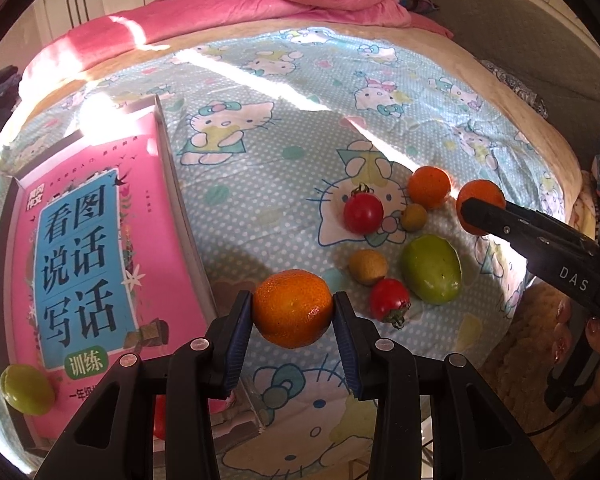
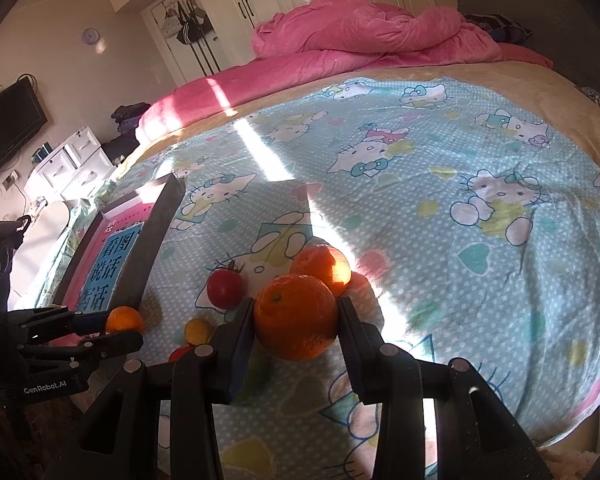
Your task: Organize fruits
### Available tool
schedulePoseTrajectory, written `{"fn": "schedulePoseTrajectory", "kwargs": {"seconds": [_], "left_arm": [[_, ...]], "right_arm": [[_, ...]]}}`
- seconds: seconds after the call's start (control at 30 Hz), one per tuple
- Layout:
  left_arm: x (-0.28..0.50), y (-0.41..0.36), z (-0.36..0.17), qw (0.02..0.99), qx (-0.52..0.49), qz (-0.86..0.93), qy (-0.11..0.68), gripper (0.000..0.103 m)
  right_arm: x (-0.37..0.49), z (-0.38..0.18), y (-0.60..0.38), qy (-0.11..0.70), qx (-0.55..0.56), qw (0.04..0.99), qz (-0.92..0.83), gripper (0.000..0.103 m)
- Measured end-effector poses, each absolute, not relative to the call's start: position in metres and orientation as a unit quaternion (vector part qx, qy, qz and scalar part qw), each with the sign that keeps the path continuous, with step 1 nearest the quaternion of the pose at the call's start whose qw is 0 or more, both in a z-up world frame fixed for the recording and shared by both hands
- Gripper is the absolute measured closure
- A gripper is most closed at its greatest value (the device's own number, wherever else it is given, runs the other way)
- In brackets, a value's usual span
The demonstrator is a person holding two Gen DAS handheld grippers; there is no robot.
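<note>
The left tongs (image 1: 293, 309) are clamped on an orange (image 1: 293, 308), pads pressing its two sides at the widest part, the fruit clear of the bed (image 1: 260, 168). The right tongs (image 2: 296, 317) grip a second orange (image 2: 296, 317) the same way. I'd judge both fruits light, firm with a little give, and round enough to roll or squirt out if pinched off-centre, so the grip across the middle looks right, with only moderate squeeze.

Left of the left tongs lies a shallow box (image 1: 172, 184) with a pink book cover (image 1: 84, 248) as its floor; a green fruit (image 1: 27, 389) sits in its near corner, and something red shows behind the tong arm, unclear what.

Ahead and right of the left tongs, loose on the bed: two tomatoes (image 1: 363, 213), two small tan fruits (image 1: 368, 267), a large green fruit (image 1: 431, 269) and a third orange (image 1: 429, 187).
</note>
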State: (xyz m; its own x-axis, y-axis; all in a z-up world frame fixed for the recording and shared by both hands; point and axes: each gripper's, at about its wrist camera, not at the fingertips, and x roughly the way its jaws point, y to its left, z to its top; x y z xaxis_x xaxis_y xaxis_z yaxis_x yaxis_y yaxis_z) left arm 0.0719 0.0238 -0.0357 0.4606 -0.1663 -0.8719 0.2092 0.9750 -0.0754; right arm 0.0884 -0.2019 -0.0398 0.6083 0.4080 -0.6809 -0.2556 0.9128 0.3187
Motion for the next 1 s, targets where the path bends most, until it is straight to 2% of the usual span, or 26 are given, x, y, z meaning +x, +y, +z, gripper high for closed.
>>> {"fn": "schedulePoseTrajectory", "kwargs": {"seconds": [1.0], "left_arm": [[0.050, 0.097, 0.015, 0.890, -0.040, -0.045, 0.452, 0.062]], "right_arm": [[0.051, -0.003, -0.138, 0.347, 0.049, 0.897, 0.269, 0.062]]}}
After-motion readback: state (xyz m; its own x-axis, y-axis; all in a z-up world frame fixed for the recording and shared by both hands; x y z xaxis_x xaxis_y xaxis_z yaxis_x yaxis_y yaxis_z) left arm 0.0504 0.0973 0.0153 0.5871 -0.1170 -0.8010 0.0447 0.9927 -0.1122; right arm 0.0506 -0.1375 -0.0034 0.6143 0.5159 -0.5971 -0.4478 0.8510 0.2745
